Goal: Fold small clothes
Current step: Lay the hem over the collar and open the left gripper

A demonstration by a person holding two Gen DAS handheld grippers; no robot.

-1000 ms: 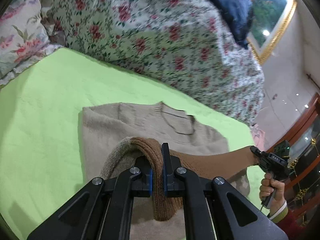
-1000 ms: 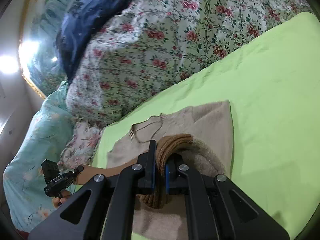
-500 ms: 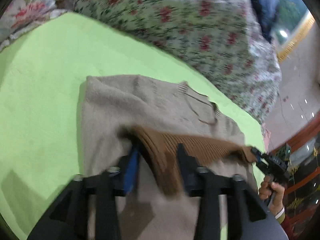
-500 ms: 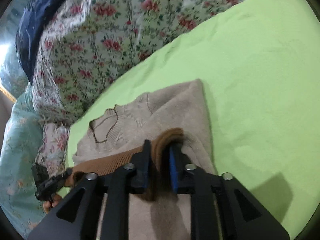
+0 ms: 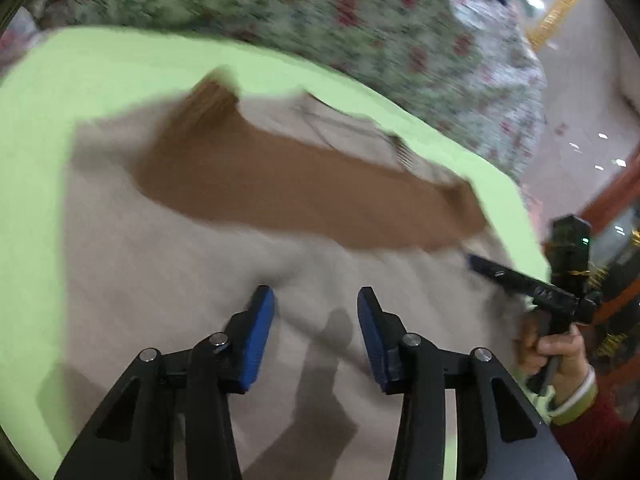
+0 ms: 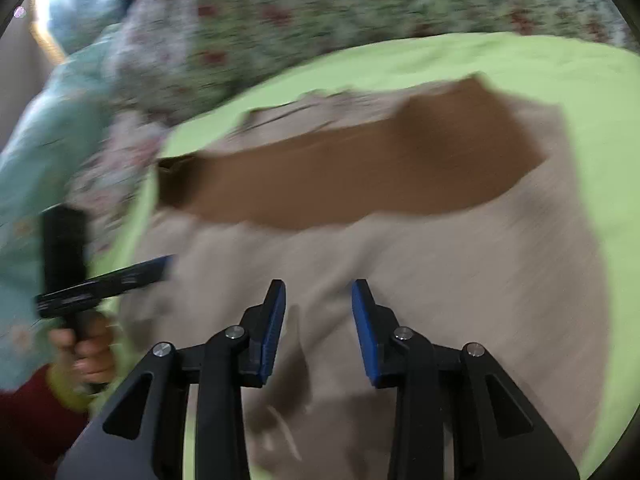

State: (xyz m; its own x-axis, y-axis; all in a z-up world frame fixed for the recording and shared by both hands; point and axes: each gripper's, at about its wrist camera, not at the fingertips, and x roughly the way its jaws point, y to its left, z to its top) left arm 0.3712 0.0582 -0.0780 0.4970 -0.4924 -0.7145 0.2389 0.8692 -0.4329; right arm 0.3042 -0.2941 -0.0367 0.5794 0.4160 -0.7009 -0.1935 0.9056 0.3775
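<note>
Sweater (image 5: 168,272) lies flat, brown hem band (image 5: 304,196) running left-right.

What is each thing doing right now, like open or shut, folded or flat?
left gripper: open, holding nothing
right gripper: open, holding nothing
beige sweater: lying folded on the sheet
brown hem band: laid across the sweater's upper part
green sheet: spread under the sweater
</note>
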